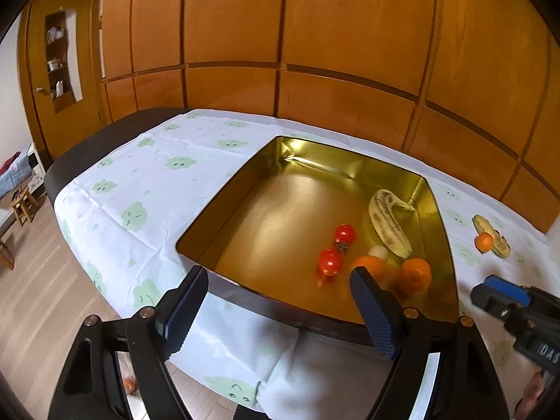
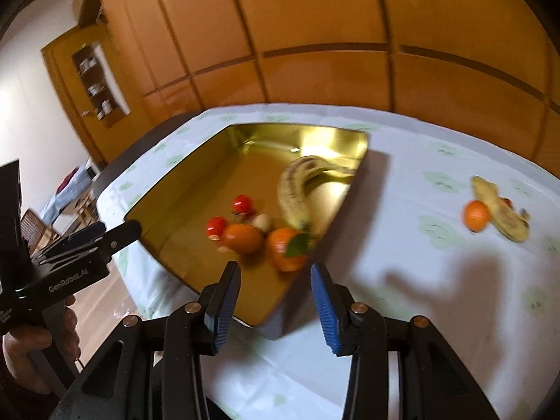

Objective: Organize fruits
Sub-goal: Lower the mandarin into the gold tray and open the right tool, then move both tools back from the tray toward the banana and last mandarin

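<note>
A gold tin (image 1: pixel 245 182) (image 2: pixel 182 168) stands on the clothed table. In it lie a spotted banana (image 1: pixel 388 224) (image 2: pixel 294 192), two red tomatoes (image 1: pixel 344 234) (image 1: pixel 329 261), two oranges (image 1: pixel 414 274) (image 1: pixel 371 266) and a small pale fruit (image 1: pixel 379 252). One orange (image 2: pixel 285 248) bears a green leaf. Out on the cloth to the right, a second banana (image 1: pixel 493 238) (image 2: pixel 500 210) touches a small orange (image 1: pixel 484 241) (image 2: pixel 476 215). My left gripper (image 1: pixel 280 301) (image 2: pixel 115 236) hovers wide open at the tin's near rim. My right gripper (image 2: pixel 274 273) (image 1: pixel 486 290), narrower but open and empty, is over the tin's near right corner.
The white cloth with green prints (image 1: pixel 147 189) covers a dark table whose left end (image 1: pixel 91 147) drops to a wood floor. Wooden wall panels (image 1: pixel 315 52) run behind. A hand (image 2: pixel 31 350) grips the left tool's handle. Bare cloth (image 2: pixel 420 280) lies between tin and loose fruit.
</note>
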{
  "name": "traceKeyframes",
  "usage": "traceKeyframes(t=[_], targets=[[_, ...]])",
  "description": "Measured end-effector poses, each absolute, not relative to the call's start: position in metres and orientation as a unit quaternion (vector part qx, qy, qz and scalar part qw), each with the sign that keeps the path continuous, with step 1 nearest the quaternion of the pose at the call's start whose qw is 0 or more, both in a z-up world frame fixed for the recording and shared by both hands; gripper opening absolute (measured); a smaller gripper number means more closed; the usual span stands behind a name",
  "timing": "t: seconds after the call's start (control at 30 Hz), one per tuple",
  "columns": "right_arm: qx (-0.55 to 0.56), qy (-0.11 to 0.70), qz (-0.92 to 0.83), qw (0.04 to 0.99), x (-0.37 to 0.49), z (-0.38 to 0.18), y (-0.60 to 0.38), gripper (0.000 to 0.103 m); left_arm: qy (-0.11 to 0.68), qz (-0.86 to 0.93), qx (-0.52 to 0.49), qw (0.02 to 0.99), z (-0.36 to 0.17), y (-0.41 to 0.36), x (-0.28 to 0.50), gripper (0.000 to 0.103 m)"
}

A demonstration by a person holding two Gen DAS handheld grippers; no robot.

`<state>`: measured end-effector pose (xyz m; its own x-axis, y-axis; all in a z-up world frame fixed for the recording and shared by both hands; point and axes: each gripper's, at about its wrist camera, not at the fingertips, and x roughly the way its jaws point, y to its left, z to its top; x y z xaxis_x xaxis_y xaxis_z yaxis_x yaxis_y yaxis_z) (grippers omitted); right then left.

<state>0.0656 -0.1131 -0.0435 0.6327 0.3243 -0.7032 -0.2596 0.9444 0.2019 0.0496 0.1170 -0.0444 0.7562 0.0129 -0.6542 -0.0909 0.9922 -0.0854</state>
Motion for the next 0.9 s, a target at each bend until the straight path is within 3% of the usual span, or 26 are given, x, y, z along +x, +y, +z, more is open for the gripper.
traceKeyframes(t=[0.9], targets=[[0.118, 0.394, -0.002, 0.911, 0.035, -0.058, -0.255, 0.042, 0.333, -0.099, 0.057, 0.936, -0.015, -0.009, 0.048, 0.084]])
